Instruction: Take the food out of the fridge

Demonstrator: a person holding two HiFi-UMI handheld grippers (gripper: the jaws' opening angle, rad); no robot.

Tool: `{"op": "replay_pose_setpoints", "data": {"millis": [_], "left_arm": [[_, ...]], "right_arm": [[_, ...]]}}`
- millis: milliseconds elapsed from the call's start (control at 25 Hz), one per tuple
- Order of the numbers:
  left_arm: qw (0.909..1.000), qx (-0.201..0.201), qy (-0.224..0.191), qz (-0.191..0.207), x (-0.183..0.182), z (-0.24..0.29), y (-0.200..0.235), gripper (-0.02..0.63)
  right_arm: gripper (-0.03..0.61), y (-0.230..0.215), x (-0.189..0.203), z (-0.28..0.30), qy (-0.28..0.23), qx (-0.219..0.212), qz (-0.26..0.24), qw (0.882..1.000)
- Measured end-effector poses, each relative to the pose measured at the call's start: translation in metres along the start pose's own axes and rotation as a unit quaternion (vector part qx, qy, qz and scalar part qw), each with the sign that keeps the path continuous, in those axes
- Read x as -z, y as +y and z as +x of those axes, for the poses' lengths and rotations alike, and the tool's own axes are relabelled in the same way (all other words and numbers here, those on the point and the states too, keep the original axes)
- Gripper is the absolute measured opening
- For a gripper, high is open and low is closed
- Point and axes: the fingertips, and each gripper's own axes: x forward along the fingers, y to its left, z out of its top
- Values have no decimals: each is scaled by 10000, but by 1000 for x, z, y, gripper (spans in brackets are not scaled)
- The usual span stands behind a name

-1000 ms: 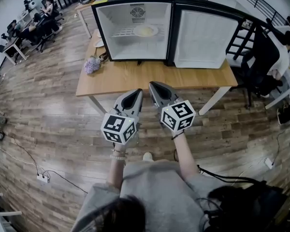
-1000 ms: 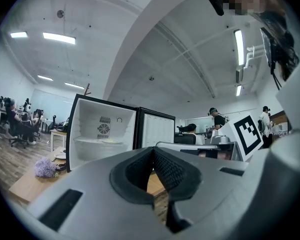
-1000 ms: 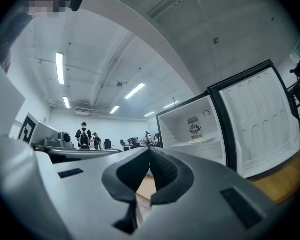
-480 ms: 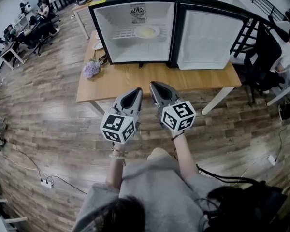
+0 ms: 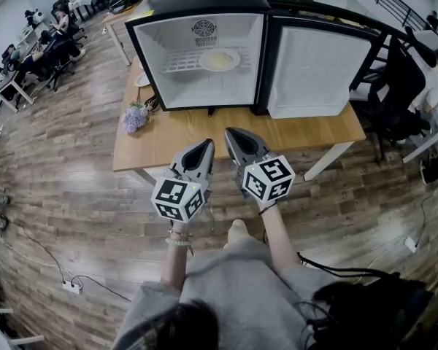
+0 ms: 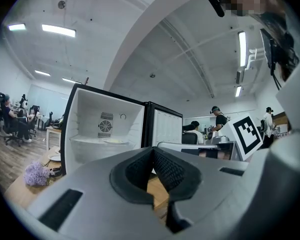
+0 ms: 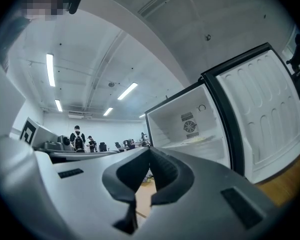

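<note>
A small black fridge [image 5: 197,46] stands open on a wooden table [image 5: 204,133]. On its wire shelf lies a white plate with pale yellow food [image 5: 219,59]; this plate [image 6: 115,141] shows in the left gripper view, and the plate [image 7: 205,140] shows in the right gripper view too. My left gripper [image 5: 206,145] and right gripper [image 5: 231,133] are held side by side, level, over the floor just short of the table's near edge. Both are shut with nothing between the jaws. The left gripper [image 6: 152,149] and right gripper [image 7: 150,150] both point toward the fridge.
The fridge door [image 5: 310,68] hangs open to the right. A bunch of purple flowers [image 5: 135,115] and a white plate [image 5: 142,80] lie on the table left of the fridge. People sit at desks far left [image 5: 29,49] and on a chair at right [image 5: 416,93].
Both grippers have moved forward toward the table together. The fridge and table now appear closer and larger. The jaws stayed shut.
</note>
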Motion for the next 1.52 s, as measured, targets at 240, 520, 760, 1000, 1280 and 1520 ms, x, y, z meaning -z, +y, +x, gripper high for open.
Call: {"op": "replay_pose_setpoints", "data": {"millis": [240, 520, 760, 1000, 1280, 1520], "left_arm": [[10000, -65, -9, -69, 0, 26, 24, 8], [9995, -273, 7, -189, 6, 49, 56, 8], [9991, -413, 36, -130, 5, 62, 77, 8], [9982, -577, -15, -176, 3, 82, 101, 8], [9991, -394, 20, -177, 4, 115, 113, 8], [9996, -126, 151, -185, 6, 138, 126, 8]], "right_arm": [[8, -22, -2, 30, 113, -79, -16, 9999], [8, -46, 4, 63, 263, -228, 18, 9994], [8, -62, 2, 84, 334, -425, 67, 9985], [8, -78, -3, 105, 336, -561, 108, 9978], [8, -100, -3, 124, 228, -488, 218, 9983], [8, -128, -1, 137, -28, -84, 725, 9973]]}}
